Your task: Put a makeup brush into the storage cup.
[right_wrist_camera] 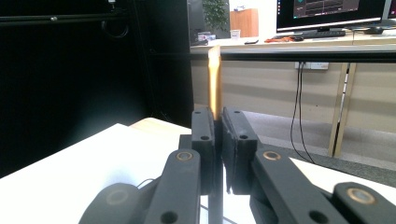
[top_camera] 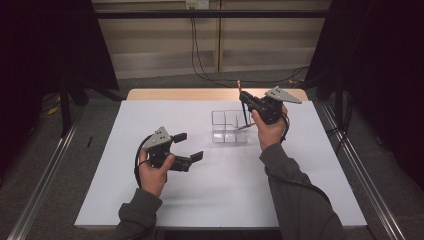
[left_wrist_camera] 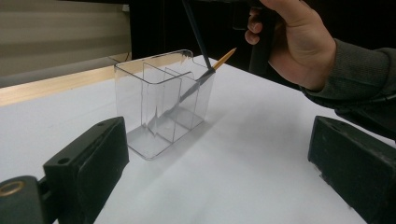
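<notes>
One paintbrush leans at a slant in the clear divided organizer, just right of frame centre on the white bench; its brush end sits down inside, its orange tip up. Above it, the right hand-held gripper is clenched on the handle. At lower left, the left hand-held gripper hangs released, jaws spread, well apart from the organizer.

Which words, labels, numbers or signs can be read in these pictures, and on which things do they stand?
None can be read.
Monitor in the right gripper view: it shows lines and small marks, too small and blurred to read.
Clear organizer, brush, white table, left gripper, right gripper: no lettering visible.
</notes>
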Motion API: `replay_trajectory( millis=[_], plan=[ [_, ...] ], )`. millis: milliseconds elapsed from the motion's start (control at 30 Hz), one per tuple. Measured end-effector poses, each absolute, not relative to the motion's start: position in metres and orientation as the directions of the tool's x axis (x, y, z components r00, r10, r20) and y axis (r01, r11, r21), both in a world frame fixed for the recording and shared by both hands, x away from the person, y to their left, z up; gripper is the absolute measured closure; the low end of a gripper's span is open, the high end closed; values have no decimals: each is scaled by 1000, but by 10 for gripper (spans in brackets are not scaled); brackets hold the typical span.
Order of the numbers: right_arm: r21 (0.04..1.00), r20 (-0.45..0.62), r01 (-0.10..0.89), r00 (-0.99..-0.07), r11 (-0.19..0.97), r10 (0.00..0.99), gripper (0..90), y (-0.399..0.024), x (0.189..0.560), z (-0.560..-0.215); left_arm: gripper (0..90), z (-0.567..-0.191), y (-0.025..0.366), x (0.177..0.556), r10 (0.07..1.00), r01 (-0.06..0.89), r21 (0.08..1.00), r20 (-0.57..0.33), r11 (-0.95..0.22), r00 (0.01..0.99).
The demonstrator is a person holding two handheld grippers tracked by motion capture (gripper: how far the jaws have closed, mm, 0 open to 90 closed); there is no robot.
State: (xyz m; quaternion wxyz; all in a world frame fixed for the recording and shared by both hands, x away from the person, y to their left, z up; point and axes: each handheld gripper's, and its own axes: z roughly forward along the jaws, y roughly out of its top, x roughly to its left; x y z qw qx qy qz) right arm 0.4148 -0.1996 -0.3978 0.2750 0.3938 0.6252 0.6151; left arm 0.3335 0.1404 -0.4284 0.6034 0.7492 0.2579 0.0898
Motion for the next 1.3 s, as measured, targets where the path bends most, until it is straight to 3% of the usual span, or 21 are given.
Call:
replay_trajectory(
  millis=[1300],
  plan=[
    [984,123,178,-543,-29,830,847,-202,406,-405,49,-427,140,333,483,270,952,-170,-146,859]
  ],
)
